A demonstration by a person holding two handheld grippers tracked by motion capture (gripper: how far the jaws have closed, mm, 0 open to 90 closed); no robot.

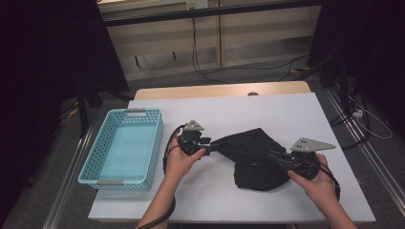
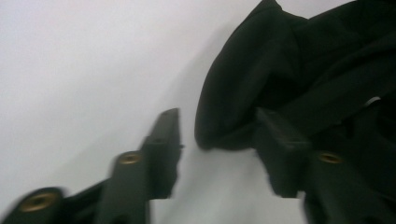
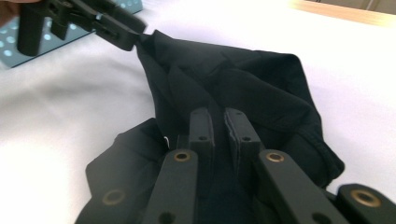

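Observation:
A crumpled black cloth [image 1: 250, 143] lies on the white table [image 1: 286, 109], right of centre. My left gripper [image 1: 213, 143] is at the cloth's left corner. In the left gripper view its jaws [image 2: 217, 116] stand apart; a fold of the cloth [image 2: 289, 60] lies between them beside the right jaw, and the left jaw is clear of it. My right gripper [image 1: 270, 154] reaches in from the right over the cloth's near half. Its jaws [image 3: 218, 114] are nearly together, pinching a ridge of the black cloth [image 3: 261, 88]. The left gripper [image 3: 116, 32] also appears far off at the cloth's tip.
A light-blue perforated basket [image 1: 155, 143] with nothing in it stands on the table's left part, just left of my left hand. Bare white tabletop surrounds the cloth. Beyond the table's far wooden edge [image 1: 219, 89] are floor cables and dark stands.

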